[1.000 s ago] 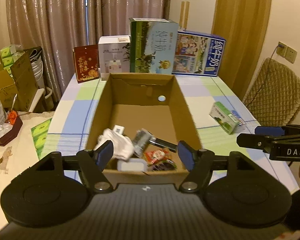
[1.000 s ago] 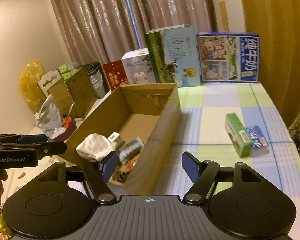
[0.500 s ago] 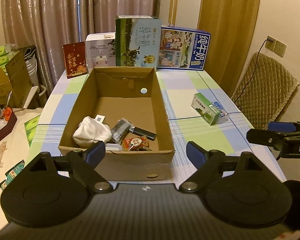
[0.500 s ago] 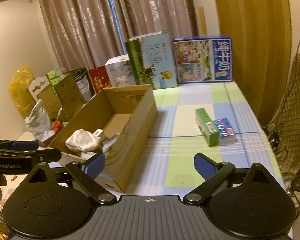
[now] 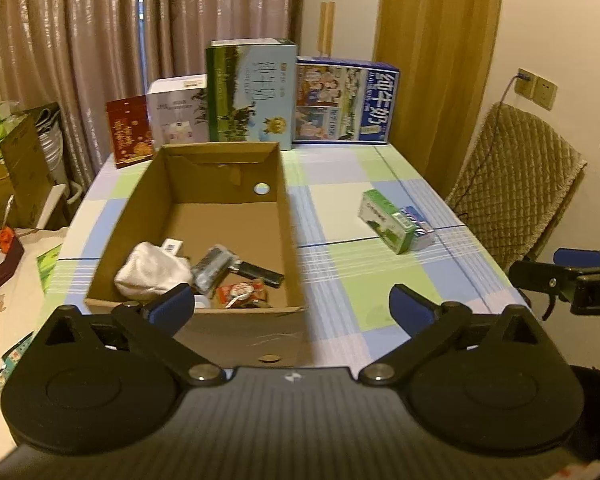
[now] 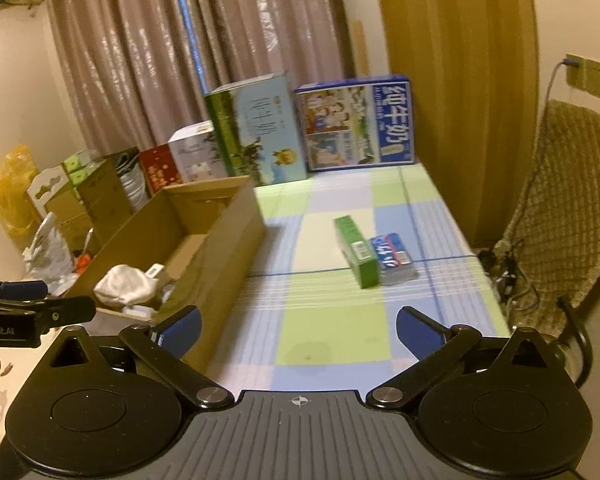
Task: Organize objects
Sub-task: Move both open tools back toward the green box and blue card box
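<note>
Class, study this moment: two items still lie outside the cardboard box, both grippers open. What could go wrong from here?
1. The green carton and the blue pack lie touching, so closing the right gripper on one may drag or knock the other.
2. Both lie near the table's right edge; a nudge might push the blue pack off.
3. The cardboard box's tall wall could catch a low carry.

Green box beside blue pack, flat on tablecloth

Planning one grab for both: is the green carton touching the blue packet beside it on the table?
Touching. In the right wrist view the green carton and the blue packet lie side by side with no tablecloth showing between their long edges.
</note>
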A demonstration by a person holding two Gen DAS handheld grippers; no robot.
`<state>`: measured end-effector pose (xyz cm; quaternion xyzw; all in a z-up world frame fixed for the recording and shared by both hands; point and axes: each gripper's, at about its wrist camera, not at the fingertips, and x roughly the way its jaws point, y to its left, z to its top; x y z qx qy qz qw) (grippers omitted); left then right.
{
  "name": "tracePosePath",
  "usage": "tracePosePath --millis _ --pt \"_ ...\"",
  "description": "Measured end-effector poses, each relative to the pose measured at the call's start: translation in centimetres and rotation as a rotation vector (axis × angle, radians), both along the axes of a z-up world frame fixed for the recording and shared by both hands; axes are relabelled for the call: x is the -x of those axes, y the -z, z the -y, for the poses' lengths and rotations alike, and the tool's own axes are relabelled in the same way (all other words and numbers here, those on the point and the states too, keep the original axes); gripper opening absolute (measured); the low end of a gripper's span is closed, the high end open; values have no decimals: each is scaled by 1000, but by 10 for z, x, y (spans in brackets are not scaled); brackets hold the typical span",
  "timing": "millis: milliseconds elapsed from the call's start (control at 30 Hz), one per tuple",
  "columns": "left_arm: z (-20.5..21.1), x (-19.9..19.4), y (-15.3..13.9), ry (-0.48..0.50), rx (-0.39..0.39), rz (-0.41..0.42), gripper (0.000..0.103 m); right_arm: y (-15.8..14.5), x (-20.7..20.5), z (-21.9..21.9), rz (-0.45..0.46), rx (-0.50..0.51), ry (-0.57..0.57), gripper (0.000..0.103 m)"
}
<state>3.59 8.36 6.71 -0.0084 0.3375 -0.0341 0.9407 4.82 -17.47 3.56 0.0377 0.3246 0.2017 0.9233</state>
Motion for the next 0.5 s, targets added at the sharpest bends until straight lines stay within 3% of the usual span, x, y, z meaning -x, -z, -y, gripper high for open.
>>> tracePosePath --millis 500 --pt "65 -42 16 110 19 -21 102 9 -16 63 -5 49 123 101"
